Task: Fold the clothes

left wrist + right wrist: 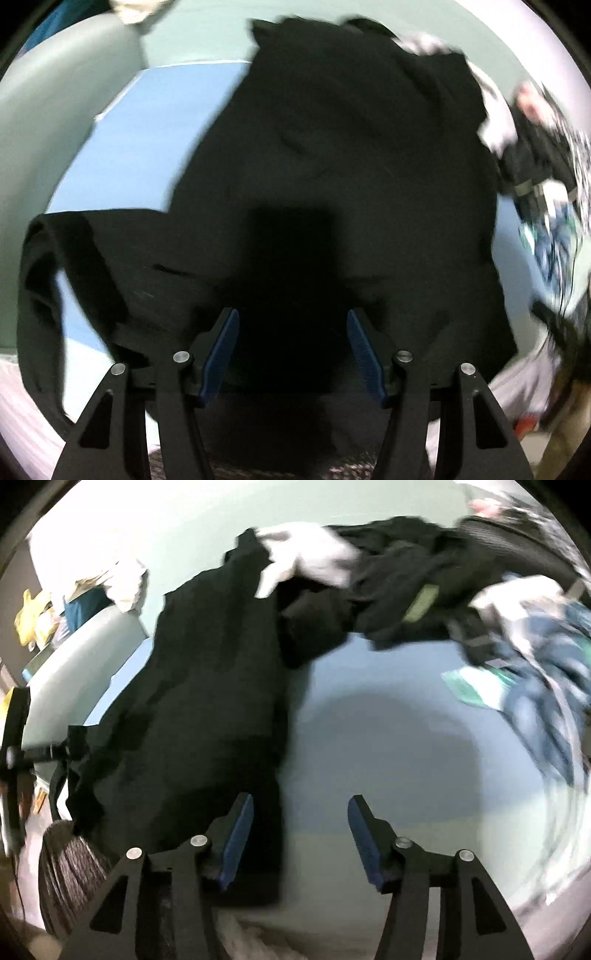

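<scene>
A large black garment (332, 166) lies spread on a light blue surface (147, 122), one sleeve (66, 254) trailing out to the left. My left gripper (293, 317) is open and empty, just above the garment's near edge. In the right wrist view the same black garment (207, 701) lies on the left, and my right gripper (301, 803) is open and empty. Its left finger (240, 834) stands over the garment's right edge and its right finger (365, 838) over the bare blue surface (406, 746). Both views are blurred.
A pile of mixed clothes (424, 576), black, white and blue patterned, lies at the far right; it also shows in the left wrist view (535, 166). A pale grey cushion (55, 110) borders the left. Yellow and white items (37, 620) sit far left.
</scene>
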`<state>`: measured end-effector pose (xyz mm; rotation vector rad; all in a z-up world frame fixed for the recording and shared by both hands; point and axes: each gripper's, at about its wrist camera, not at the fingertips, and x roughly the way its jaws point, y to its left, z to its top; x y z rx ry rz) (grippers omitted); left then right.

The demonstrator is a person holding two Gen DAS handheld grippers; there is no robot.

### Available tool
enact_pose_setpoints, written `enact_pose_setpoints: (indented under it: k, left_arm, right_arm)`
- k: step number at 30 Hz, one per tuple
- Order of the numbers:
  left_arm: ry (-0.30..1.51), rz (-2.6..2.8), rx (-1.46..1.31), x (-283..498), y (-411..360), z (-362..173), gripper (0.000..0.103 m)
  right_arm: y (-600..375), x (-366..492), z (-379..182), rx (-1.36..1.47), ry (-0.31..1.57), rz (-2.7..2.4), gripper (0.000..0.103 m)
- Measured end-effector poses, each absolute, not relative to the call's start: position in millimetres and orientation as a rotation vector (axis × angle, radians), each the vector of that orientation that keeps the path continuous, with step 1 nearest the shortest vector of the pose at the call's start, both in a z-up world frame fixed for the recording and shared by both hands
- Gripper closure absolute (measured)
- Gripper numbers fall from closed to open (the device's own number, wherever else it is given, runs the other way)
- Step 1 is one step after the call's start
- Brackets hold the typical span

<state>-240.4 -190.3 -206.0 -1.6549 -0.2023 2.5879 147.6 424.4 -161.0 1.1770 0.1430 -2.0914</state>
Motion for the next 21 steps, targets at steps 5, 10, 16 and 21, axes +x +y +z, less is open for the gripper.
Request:
enact_pose_setpoints:
  k: [5,10,16,21]
  left_arm:
    - [-0.214,2.539,-1.702,-233.0,-175.0,-227.2,0.041]
    - [-0.276,2.61,-1.724,-226.6,-202.4,-226.7,0.041]
    - [-0.554,2.724,-1.754,-217.6,-272.5,-225.0,0.041]
    - [-0.693,2.806,-1.745,-206.8,-310.3,-222.0,0.041]
  right_arm:
    - [365.6,120.6,-189.8,1.321,0.095,-2.04,0.044]
    - [355.3,112.6,-192.9,1.266,0.152,-2.083,0.095]
    - [403.5,68.4,-191.1,1.338,0.066,-2.302,0.101]
    - [414.8,80.5,-170.4,1.259,0.006,-2.245,0.078]
